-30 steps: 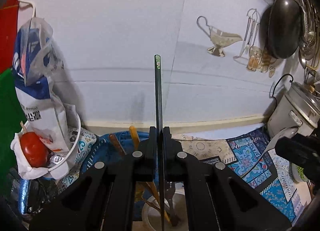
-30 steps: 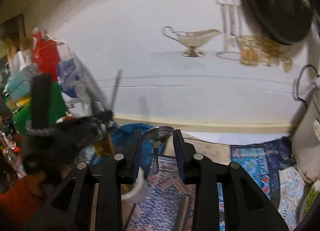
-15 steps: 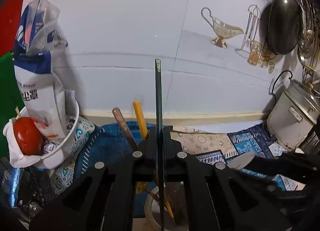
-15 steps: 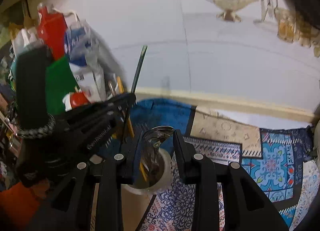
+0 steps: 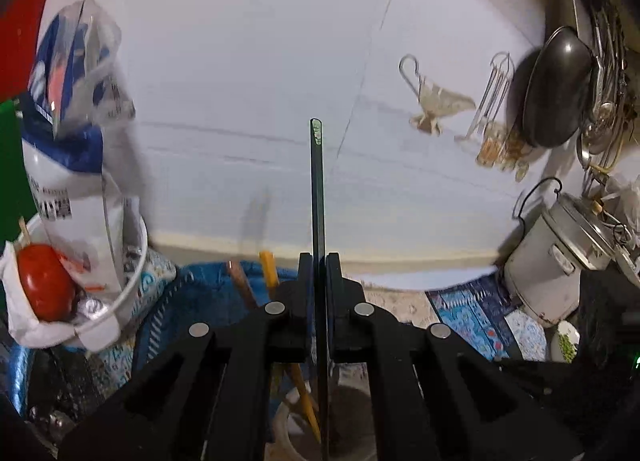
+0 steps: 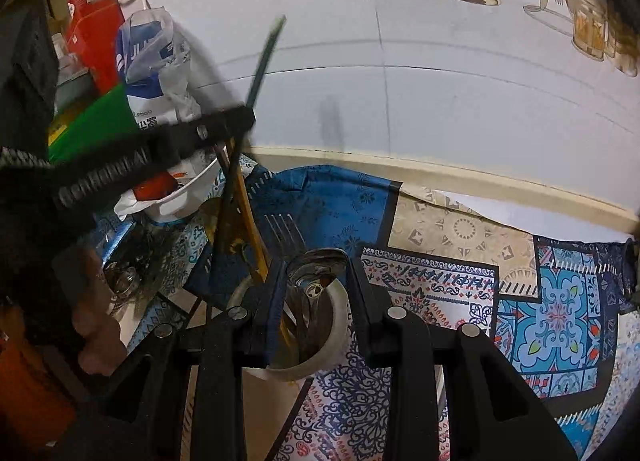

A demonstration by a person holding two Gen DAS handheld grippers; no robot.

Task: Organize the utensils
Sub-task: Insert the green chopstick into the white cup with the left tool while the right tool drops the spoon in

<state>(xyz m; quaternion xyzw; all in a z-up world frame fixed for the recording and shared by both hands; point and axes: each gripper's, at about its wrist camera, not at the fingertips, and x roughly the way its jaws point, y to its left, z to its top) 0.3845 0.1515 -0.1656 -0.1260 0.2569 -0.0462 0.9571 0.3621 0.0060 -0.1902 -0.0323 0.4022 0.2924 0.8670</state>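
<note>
Jaws of the left gripper are clamped on a thin dark chopstick, which stands nearly upright with its tip above them and its lower end reaching down into the white utensil cup. Seen from the right wrist, that gripper comes in from the left, the chopstick slanting up past it.

The right gripper has its jaws part-way apart, with the bowl of a metal spoon between them, directly over the cup; whether the pads press on it I cannot tell. A fork, a yellow stick and a brown handle already stand in the cup.

The cup sits toward the left of the desk on a patterned blue cloth. Behind it, at the desk's left edge, a white bowl holds a tomato and a blue-and-white bag. At the right edge stands a metal pot.
</note>
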